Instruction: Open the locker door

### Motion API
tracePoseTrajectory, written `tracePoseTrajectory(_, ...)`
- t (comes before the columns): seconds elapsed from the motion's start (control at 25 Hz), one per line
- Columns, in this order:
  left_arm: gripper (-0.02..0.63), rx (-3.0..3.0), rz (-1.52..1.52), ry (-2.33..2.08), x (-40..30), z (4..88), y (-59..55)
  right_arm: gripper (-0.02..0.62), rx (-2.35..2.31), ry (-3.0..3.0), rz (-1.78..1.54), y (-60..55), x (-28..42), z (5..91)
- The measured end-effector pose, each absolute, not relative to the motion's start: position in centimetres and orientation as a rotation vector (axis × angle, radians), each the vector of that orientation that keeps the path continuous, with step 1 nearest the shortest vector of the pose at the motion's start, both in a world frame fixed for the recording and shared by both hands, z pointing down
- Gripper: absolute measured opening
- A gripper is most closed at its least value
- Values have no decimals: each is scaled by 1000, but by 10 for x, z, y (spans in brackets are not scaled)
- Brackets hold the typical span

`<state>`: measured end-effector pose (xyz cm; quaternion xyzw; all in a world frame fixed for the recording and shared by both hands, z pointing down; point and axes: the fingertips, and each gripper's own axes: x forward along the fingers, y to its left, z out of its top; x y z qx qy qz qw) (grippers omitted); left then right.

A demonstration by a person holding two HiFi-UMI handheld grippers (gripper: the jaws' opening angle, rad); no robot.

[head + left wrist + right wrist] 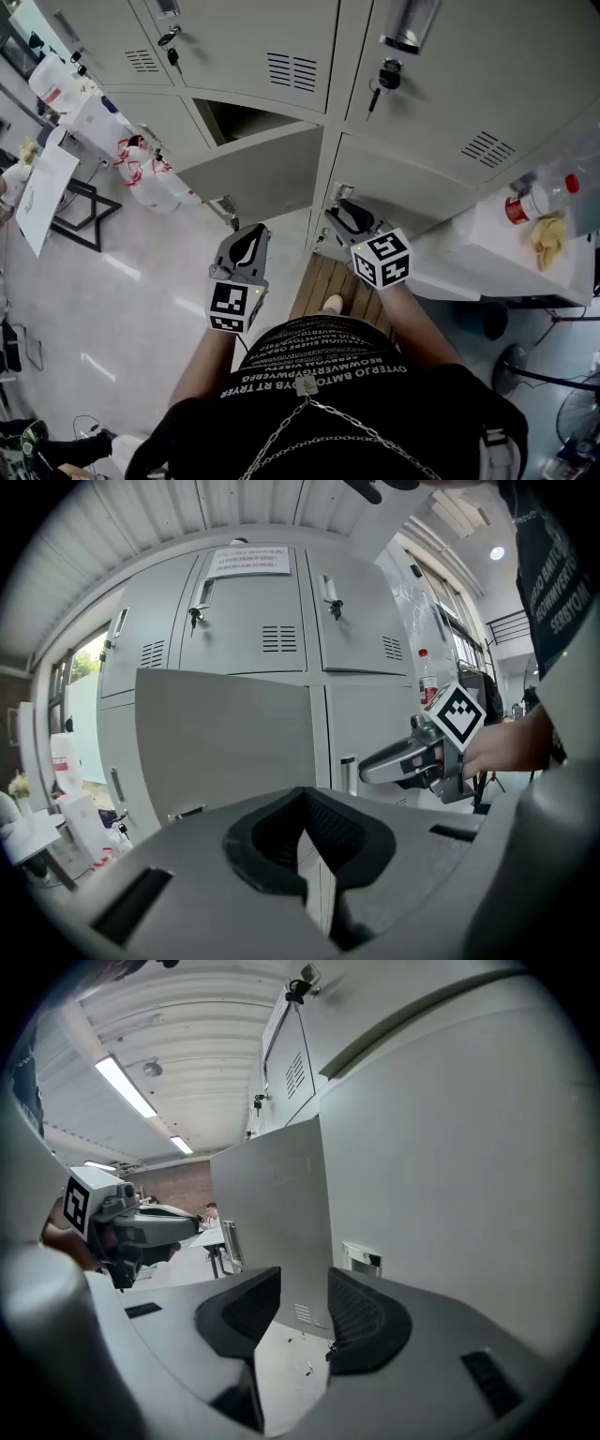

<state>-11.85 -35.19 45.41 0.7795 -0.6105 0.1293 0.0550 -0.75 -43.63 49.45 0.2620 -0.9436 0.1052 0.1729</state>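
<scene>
A bank of grey lockers fills the head view. One lower locker door stands swung out, its compartment dark behind it. My left gripper hangs in front of that door's free edge, its pads together with nothing held; the door's flat face fills the left gripper view. My right gripper points at the neighbouring closed door, close to its small latch. Its jaws stand open with nothing between them, and the open door's edge shows beyond them.
Keys hang from the upper locker locks. Plastic bags and a table with white sheets stand to the left. A white unit with a bottle is on the right. A slatted wooden board lies at my feet.
</scene>
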Motion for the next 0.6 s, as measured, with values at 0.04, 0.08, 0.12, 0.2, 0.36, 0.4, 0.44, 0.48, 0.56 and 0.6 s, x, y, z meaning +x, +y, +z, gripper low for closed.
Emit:
tracePoseTrajectory(0.04,0,2356,394,-1862,-120,454,-352,147,743,-2670,298,-439,-10,497)
tracePoseTrajectory(0.08,0,2347,395,-1871,-122,454,-352,164,741,-2664,298,-442,-12,499)
tracePoseTrajectory(0.12,0,2339,395,-1878,-122,454,-352,176,740,-2660,299,-444,-13,501)
tracePoseTrajectory(0.2,-2,2327,398,-1892,-123,454,-351,190,744,-2651,310,-448,-15,506)
tracePoseTrajectory(0.36,0,2313,409,-1899,-122,457,-347,217,786,-2619,342,-457,-15,515)
tracePoseTrajectory(0.4,-2,2308,412,-1899,-122,458,-347,227,796,-2611,349,-459,-15,516)
tracePoseTrajectory(0.44,-1,2303,414,-1899,-122,460,-347,233,807,-2606,356,-462,-15,518)
tracePoseTrajectory(0.48,-1,2300,417,-1899,-122,460,-346,240,818,-2602,363,-464,-16,519)
tracePoseTrajectory(0.56,0,2297,420,-1900,-122,461,-346,256,849,-2597,378,-469,-16,521)
tracePoseTrajectory(0.6,-2,2295,422,-1900,-122,462,-345,261,868,-2596,388,-473,-16,521)
